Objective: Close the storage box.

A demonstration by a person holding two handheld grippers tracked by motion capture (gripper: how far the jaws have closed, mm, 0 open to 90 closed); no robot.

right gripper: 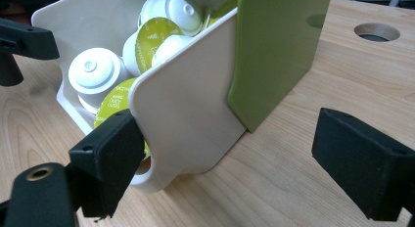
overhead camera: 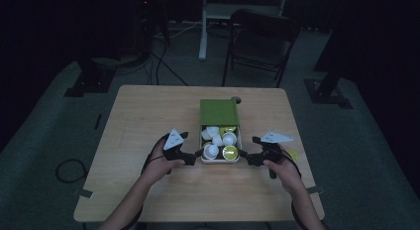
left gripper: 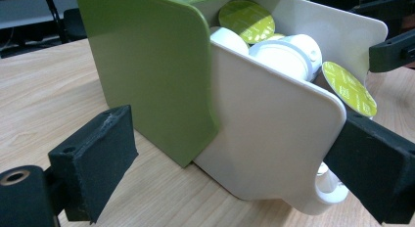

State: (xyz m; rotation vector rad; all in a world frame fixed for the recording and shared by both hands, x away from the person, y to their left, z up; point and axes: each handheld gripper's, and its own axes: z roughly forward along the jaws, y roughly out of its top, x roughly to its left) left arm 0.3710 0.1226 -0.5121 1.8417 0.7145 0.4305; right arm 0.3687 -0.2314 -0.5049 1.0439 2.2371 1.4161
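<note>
The right gripper (right gripper: 235, 168) straddles, jaws wide, the white drawer's (right gripper: 186, 114) side wall; capsules (right gripper: 93, 73) fill it beside its green sleeve (right gripper: 274, 51).

Both hands hold the left gripper (overhead camera: 198, 154) and right gripper (overhead camera: 245, 157), fingers spread.

White plastic drawer tray (overhead camera: 219, 159) stands pulled out from its green rectangular sleeve (overhead camera: 219, 112) at mid-table, toward the person. Tray open on top, holding a loose pile of white coffee capsules with lime-green foil lids (overhead camera: 230, 151), some upright, some tipped.
</note>
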